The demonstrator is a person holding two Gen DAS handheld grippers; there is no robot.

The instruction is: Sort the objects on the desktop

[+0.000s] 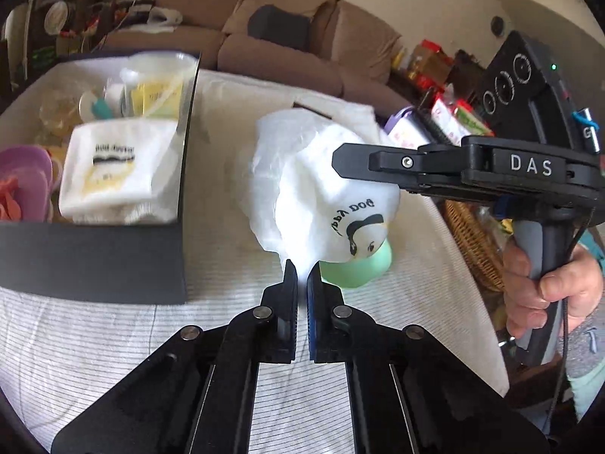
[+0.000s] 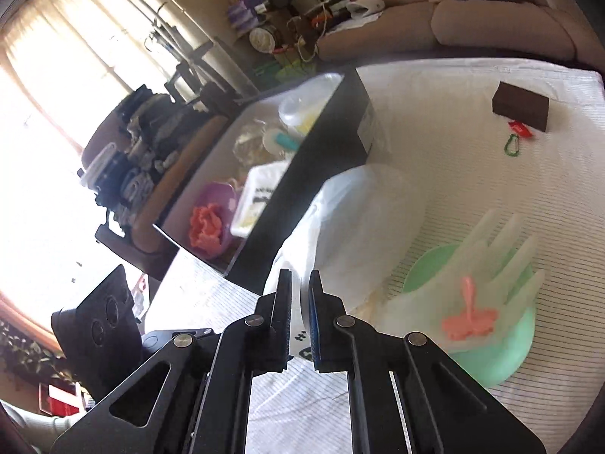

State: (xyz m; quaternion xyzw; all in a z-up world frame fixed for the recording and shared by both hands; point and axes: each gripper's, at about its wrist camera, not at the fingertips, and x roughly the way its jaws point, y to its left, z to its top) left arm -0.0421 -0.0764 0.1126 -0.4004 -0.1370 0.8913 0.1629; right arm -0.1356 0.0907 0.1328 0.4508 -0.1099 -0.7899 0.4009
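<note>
Pinching a white plastic bag [image 1: 302, 174] from two sides, the left claw [image 1: 301, 276] and right claw [image 2: 300, 283] are both closed on its thin film. Crumpled and printed with black lettering, the bag hangs over a green bowl [image 2: 491, 355] on the striped tabletop [image 1: 113, 340], beside a dark box [image 1: 94, 257].

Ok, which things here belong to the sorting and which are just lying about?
Part of the job:
- white plastic bag, pinched by left tool and right tool
- black box
- green bowl
- brown block
- green carabiner

Lying about:
- sofa
- wicker basket
</note>
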